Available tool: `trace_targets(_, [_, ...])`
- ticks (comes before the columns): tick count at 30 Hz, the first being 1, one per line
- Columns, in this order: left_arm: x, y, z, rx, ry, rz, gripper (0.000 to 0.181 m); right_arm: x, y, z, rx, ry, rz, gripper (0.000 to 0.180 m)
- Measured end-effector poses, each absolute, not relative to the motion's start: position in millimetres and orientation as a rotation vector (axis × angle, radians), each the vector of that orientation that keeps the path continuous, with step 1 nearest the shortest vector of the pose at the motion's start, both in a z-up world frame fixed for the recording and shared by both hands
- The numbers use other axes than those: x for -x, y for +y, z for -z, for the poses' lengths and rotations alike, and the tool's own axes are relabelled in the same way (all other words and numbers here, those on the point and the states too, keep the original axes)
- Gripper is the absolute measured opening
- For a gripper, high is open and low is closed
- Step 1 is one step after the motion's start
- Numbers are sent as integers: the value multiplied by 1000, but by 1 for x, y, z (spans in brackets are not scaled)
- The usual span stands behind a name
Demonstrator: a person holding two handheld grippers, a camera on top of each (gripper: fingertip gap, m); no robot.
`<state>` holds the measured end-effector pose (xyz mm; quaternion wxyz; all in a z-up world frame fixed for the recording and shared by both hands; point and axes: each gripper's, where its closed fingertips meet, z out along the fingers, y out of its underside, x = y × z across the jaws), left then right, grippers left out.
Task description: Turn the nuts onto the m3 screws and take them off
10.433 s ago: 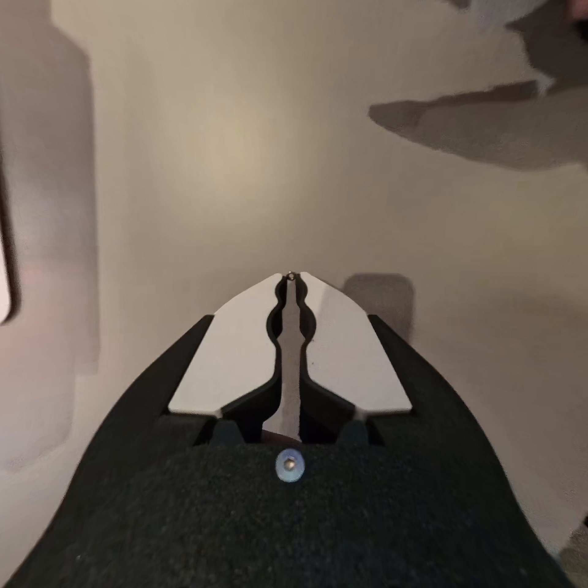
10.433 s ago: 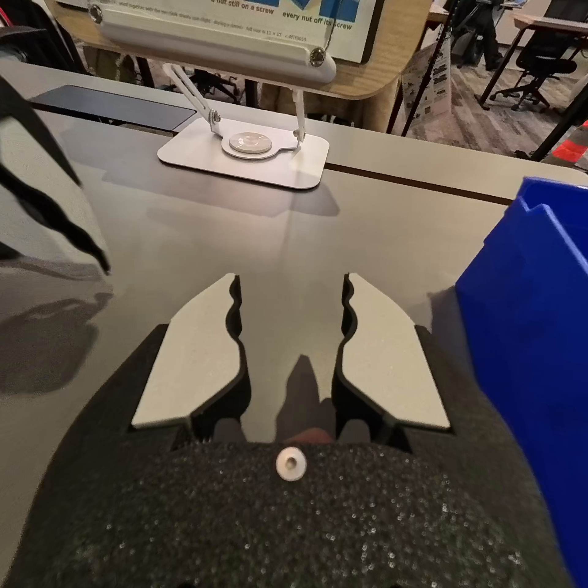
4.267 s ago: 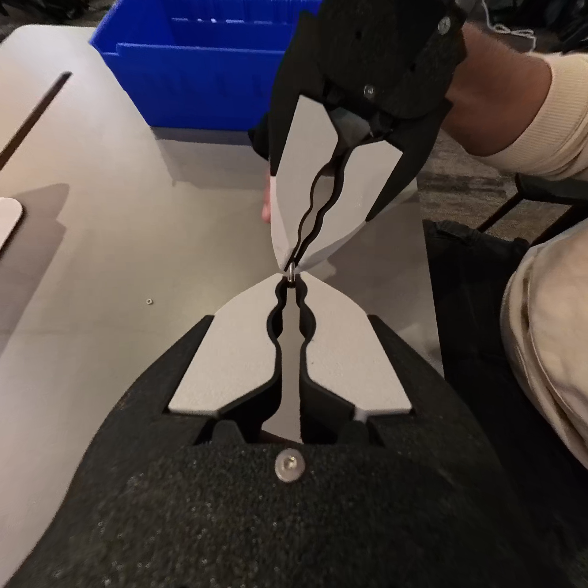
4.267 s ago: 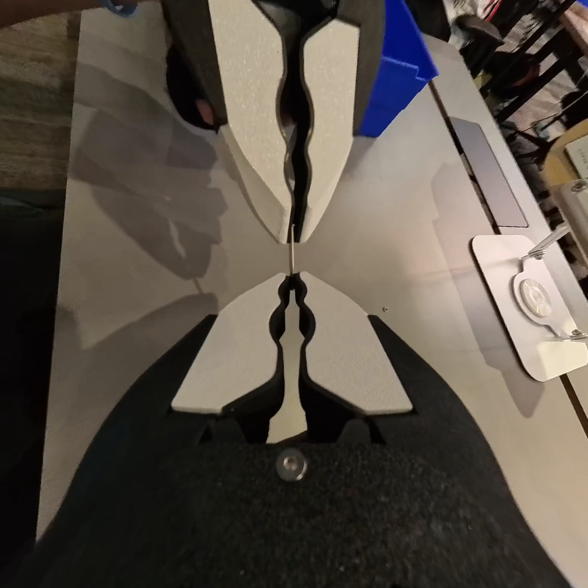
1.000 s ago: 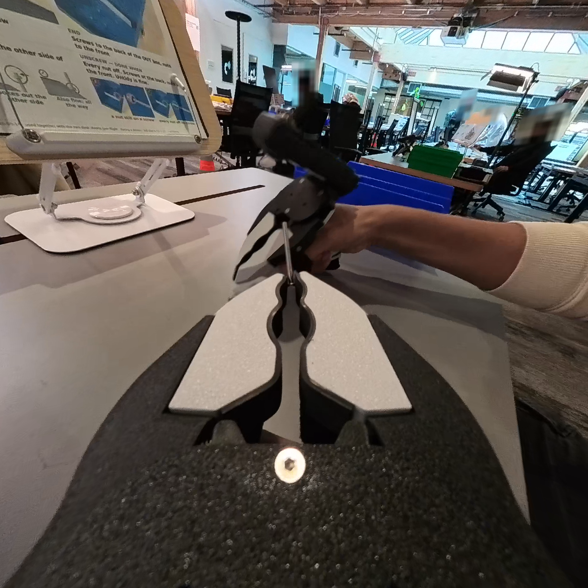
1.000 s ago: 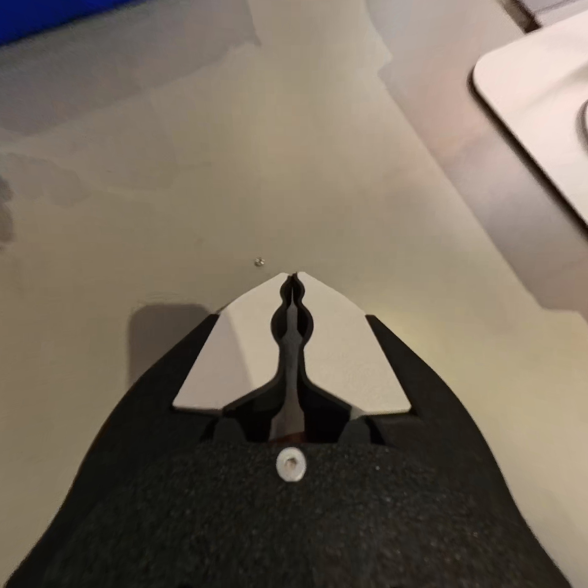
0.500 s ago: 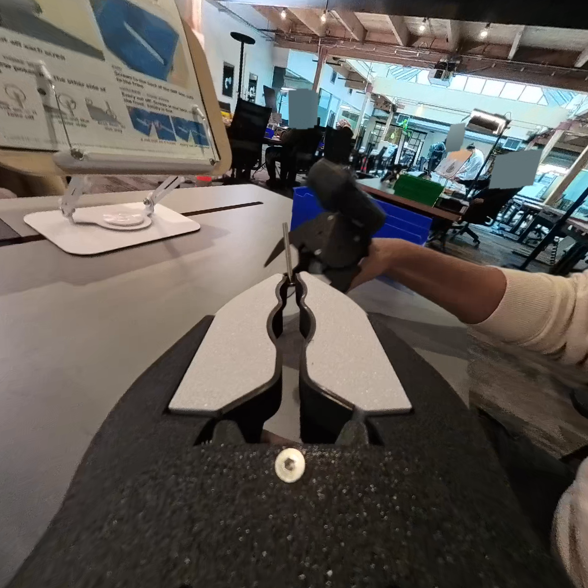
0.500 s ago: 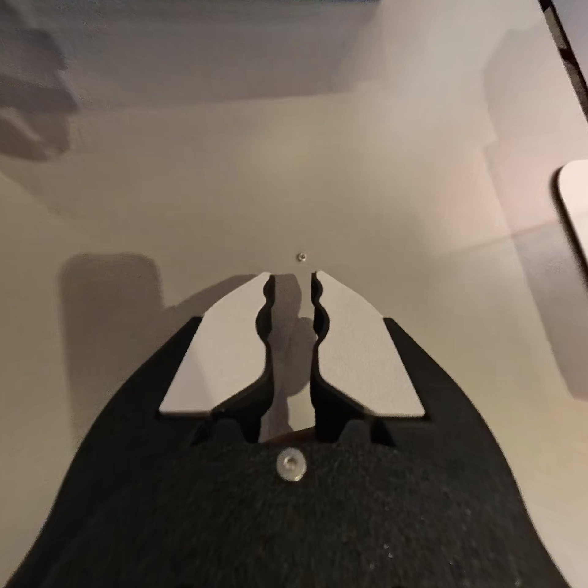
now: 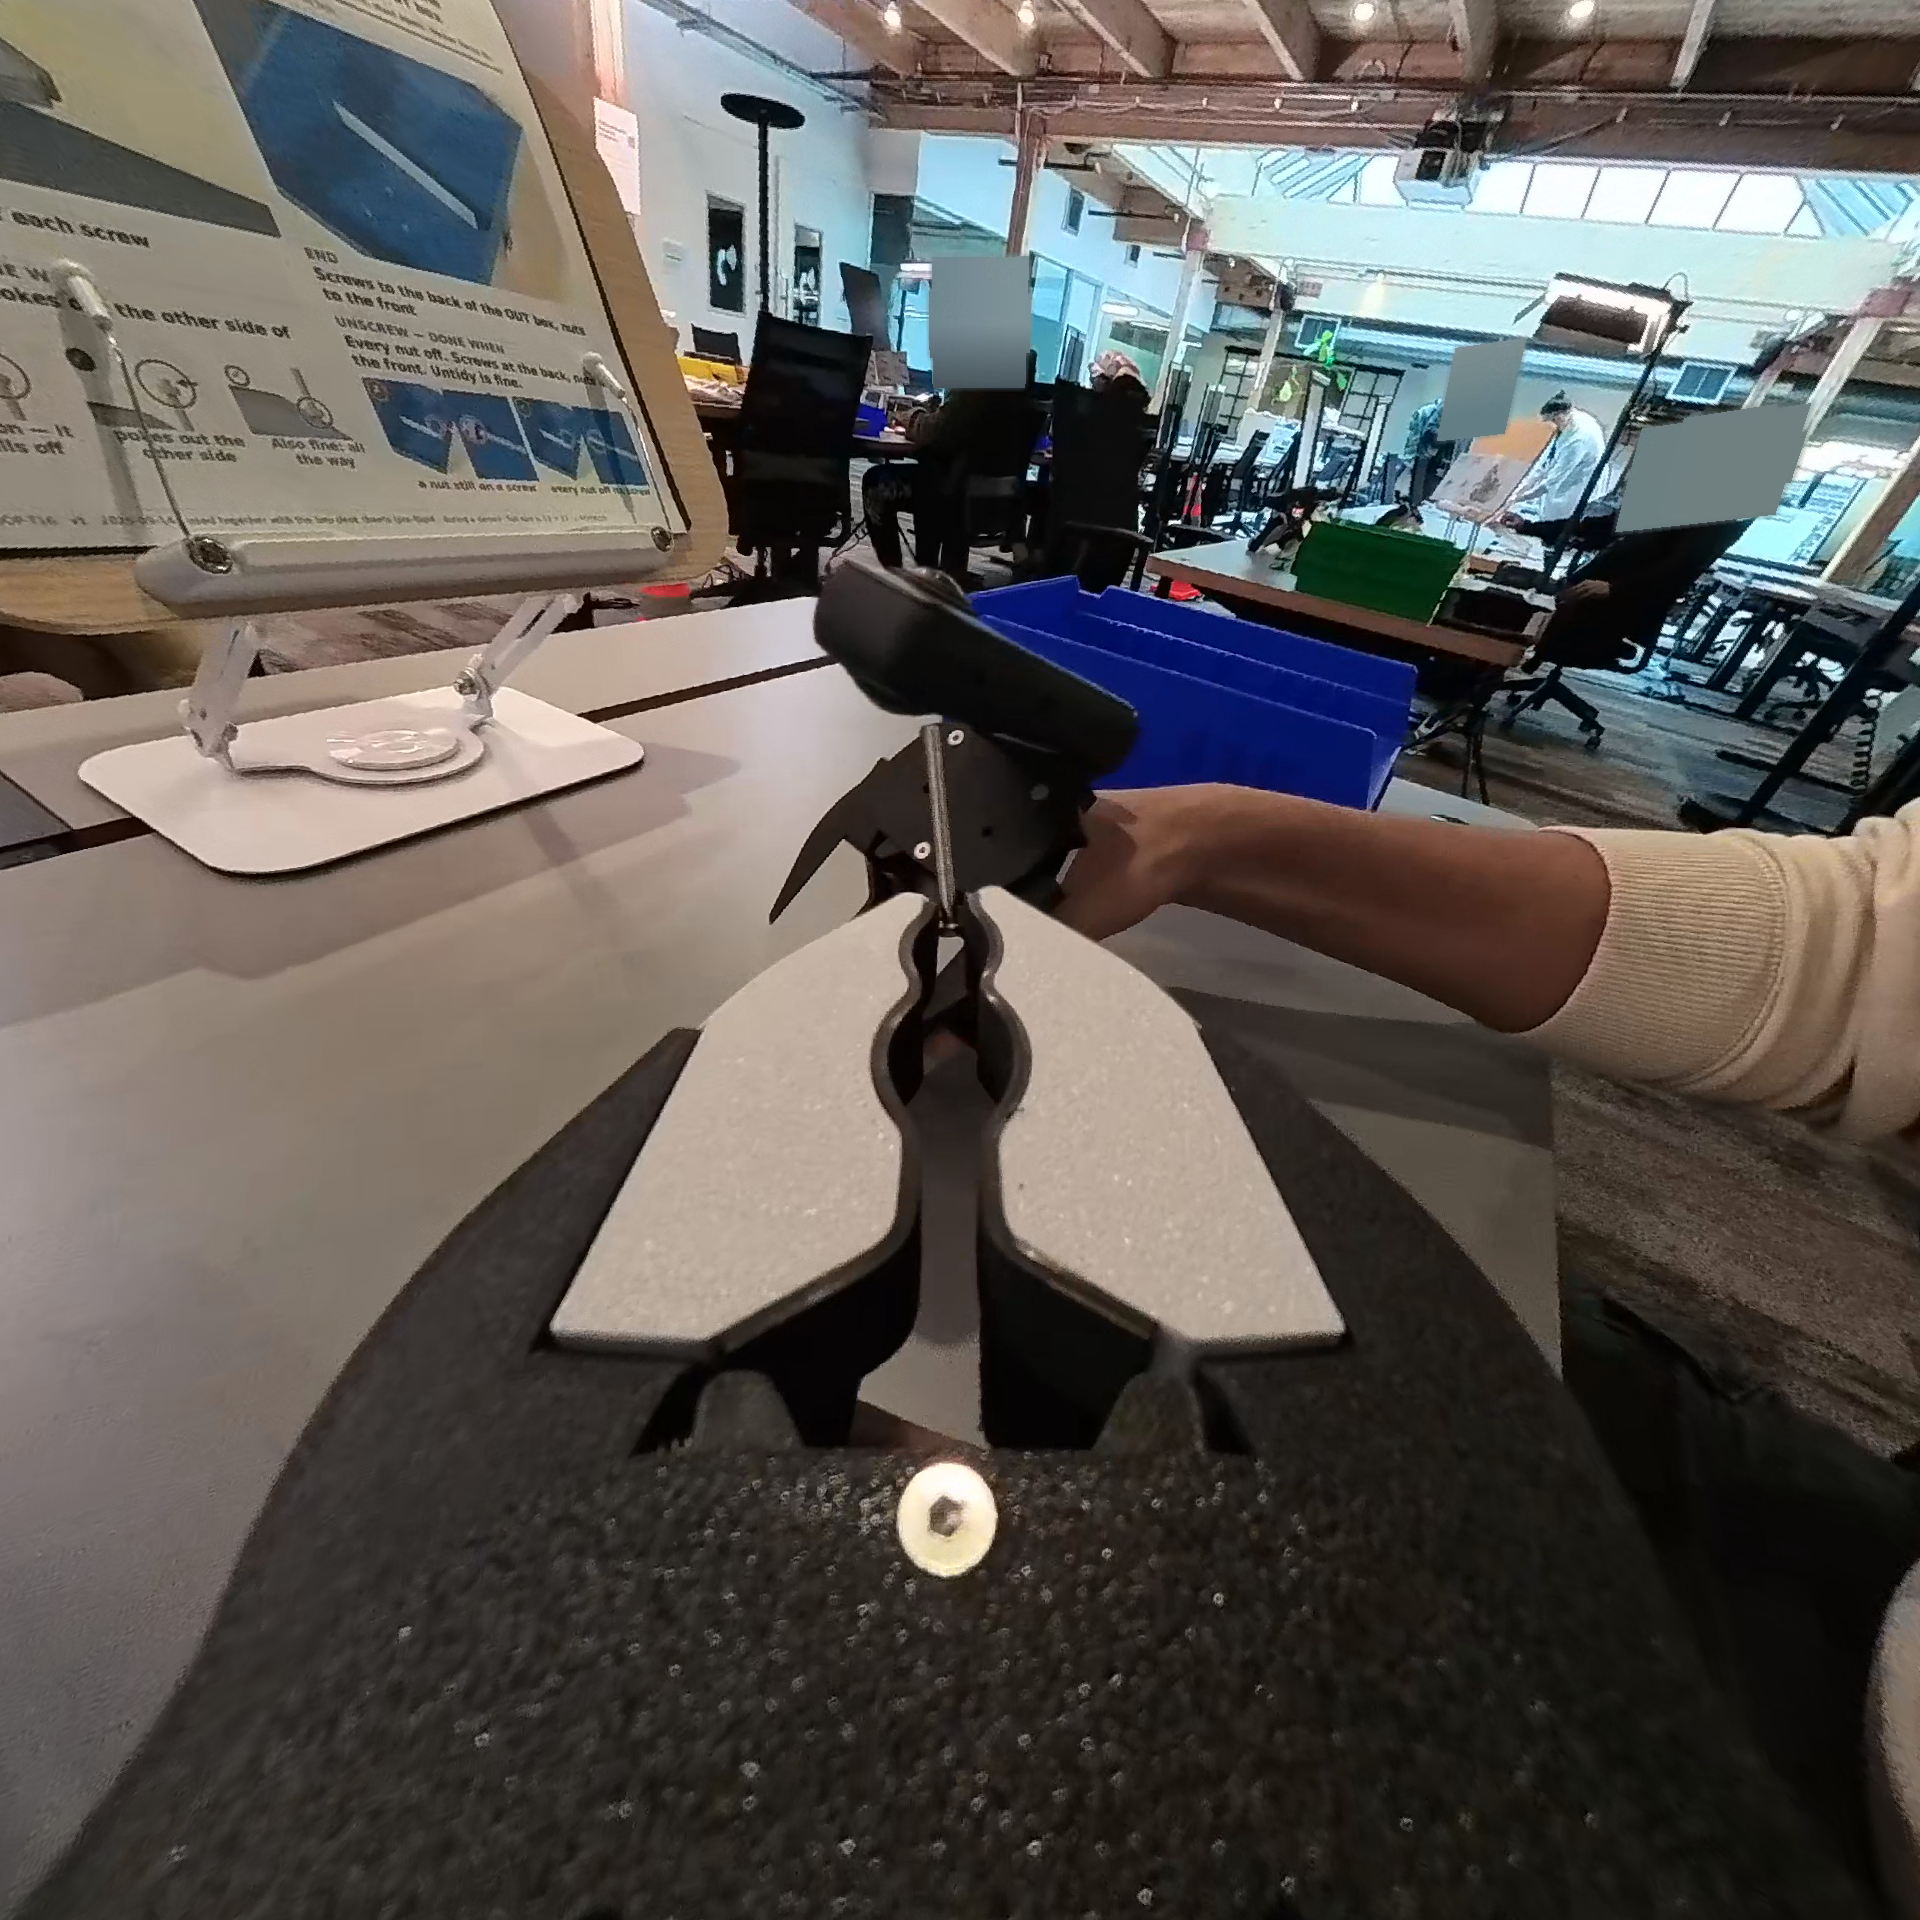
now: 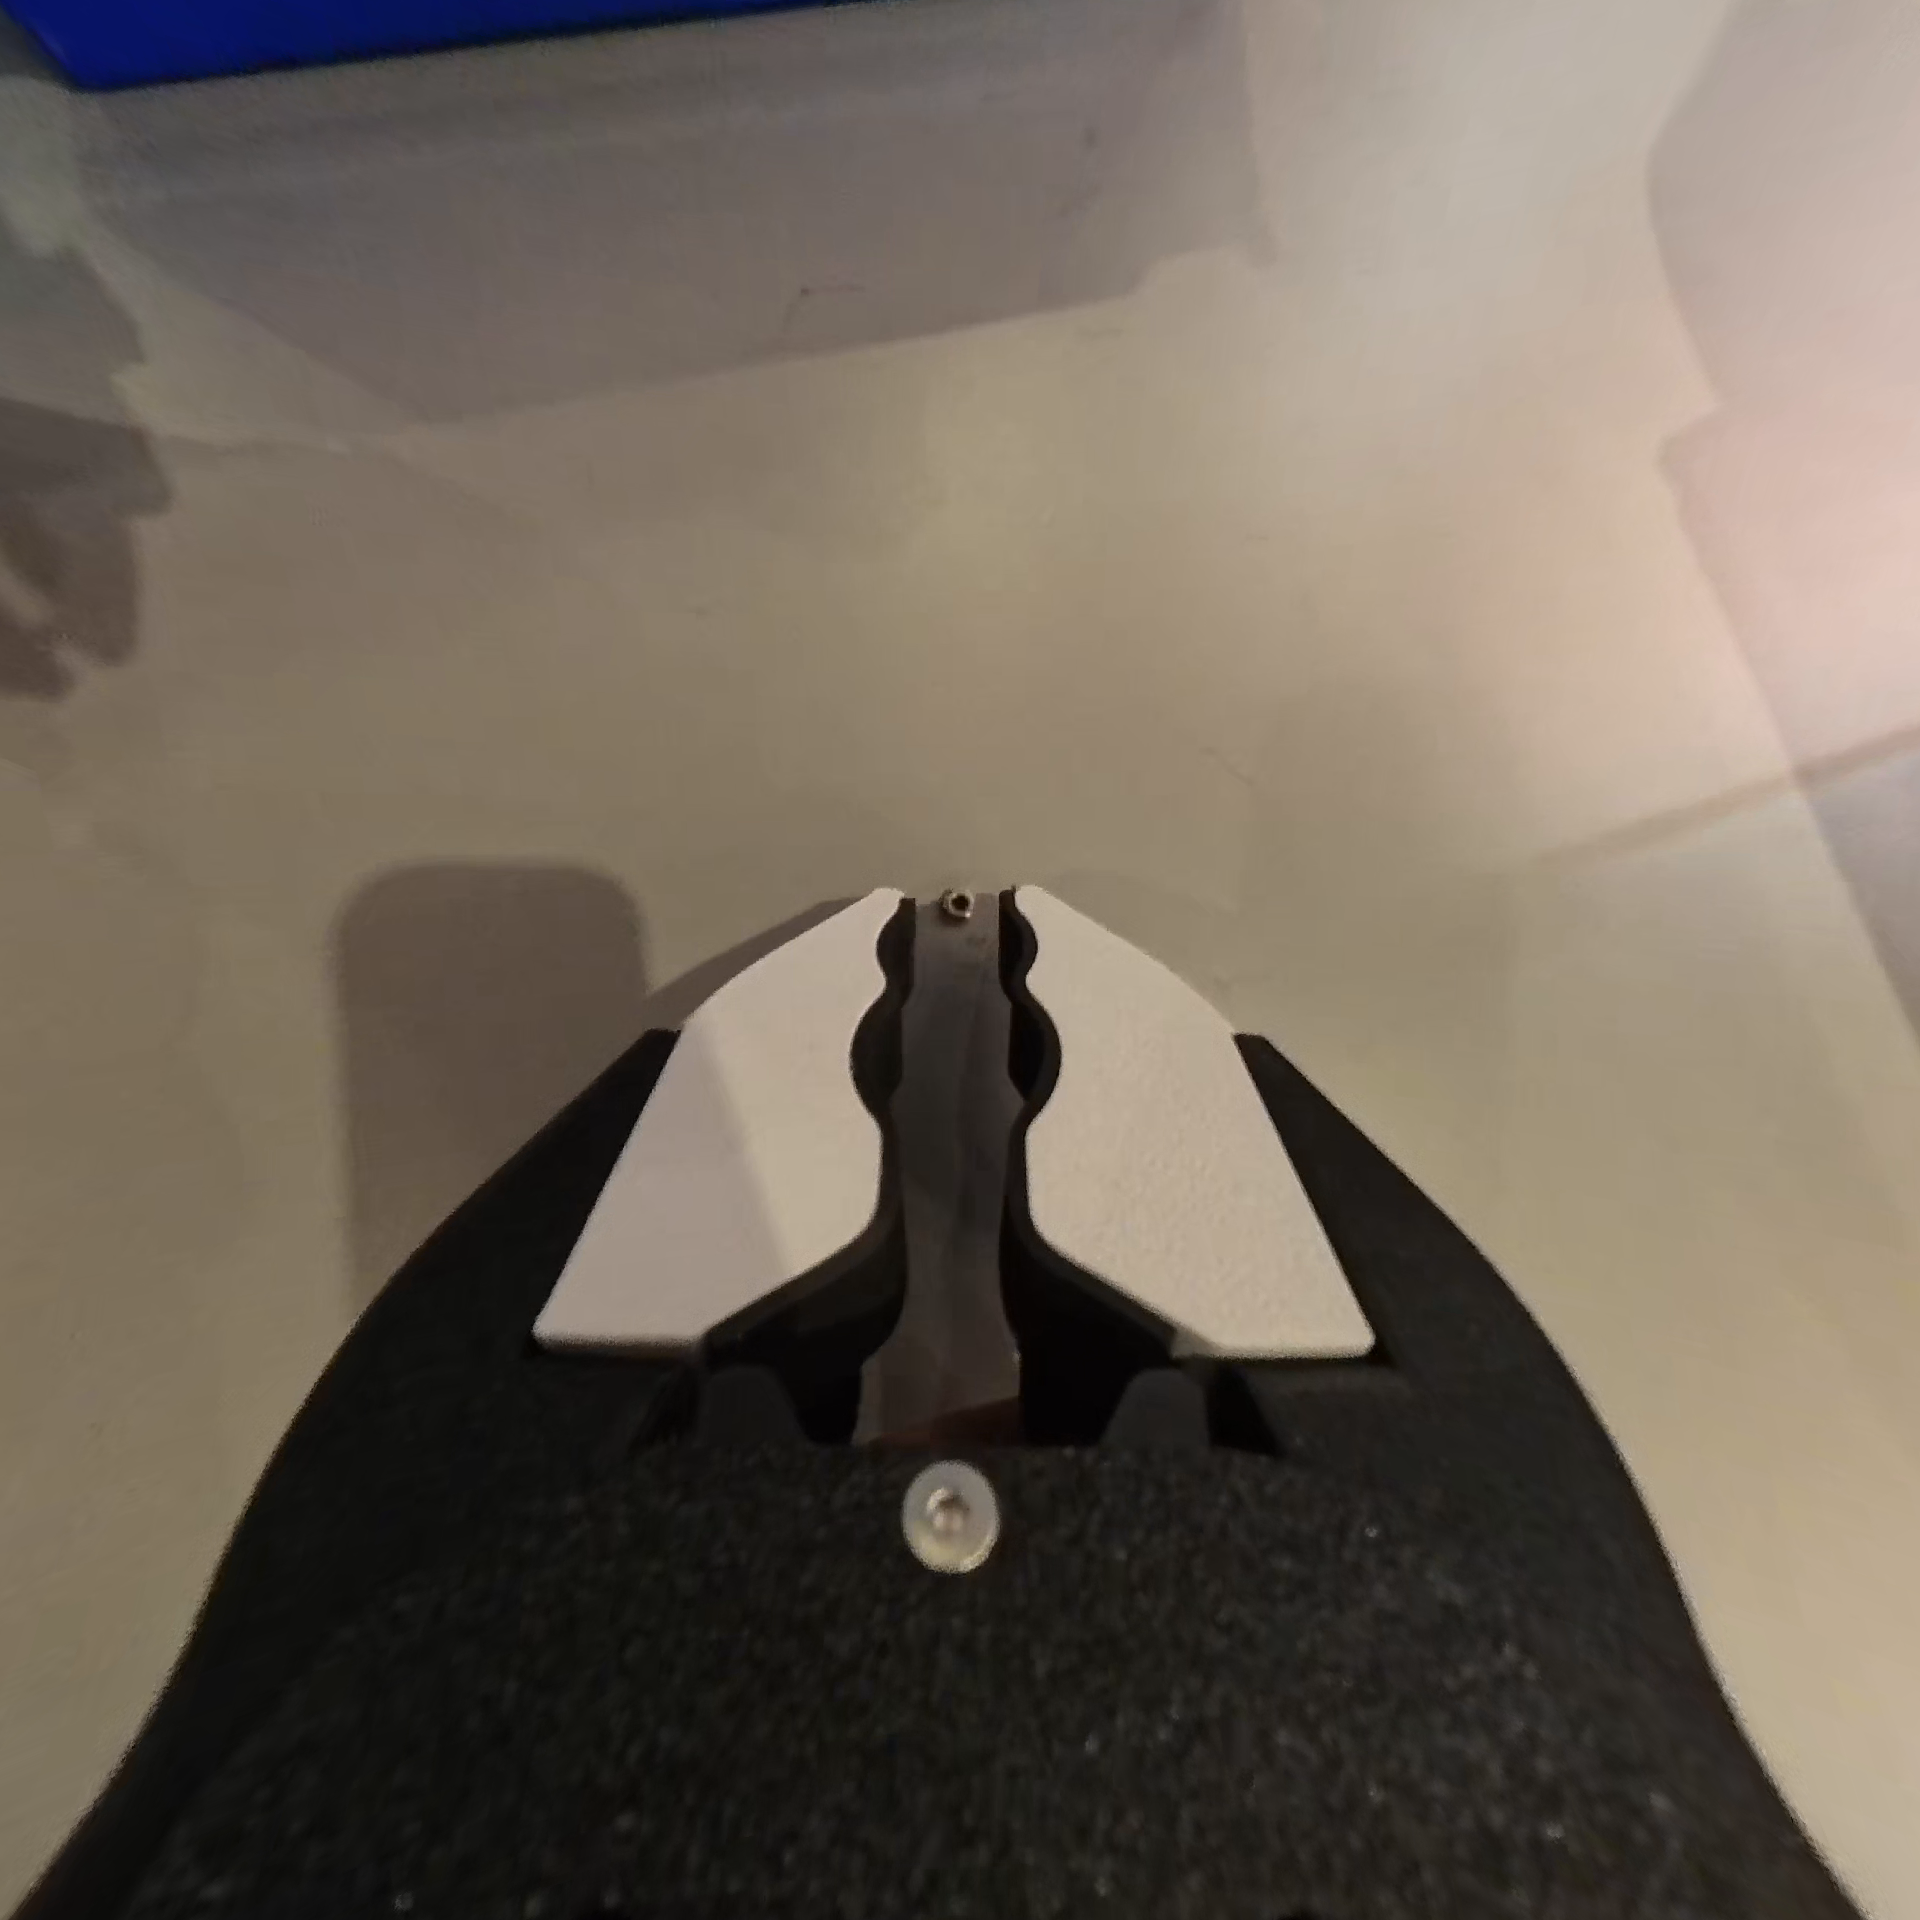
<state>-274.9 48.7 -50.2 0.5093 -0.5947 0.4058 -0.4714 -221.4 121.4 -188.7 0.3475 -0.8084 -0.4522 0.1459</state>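
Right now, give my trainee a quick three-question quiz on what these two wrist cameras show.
1. True or false: the left tongs are shut on a screw that stands upright from their tips.
2. Where is the nut relative to the right tongs? A) on the table, between the open tips; B) inside the blue bin; C) on the screw.
3. Fill in: the white stand holds a ____ sheet.

Key: 1 true; 2 A; 3 instruction.
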Motion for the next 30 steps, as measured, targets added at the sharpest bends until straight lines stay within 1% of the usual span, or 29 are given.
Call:
trace_targets(24, [278,56,61,1453,997,1131,4,222,121,192,2141,-1188,-445,5])
trace_targets(27, [277,55,64,1467,1011,1126,4,218,118,182,2110,-1168,-465,5])
trace_targets(30, [273,52,72,1487,1064,1103,4,215,104,147,2002,-1133,-537,2])
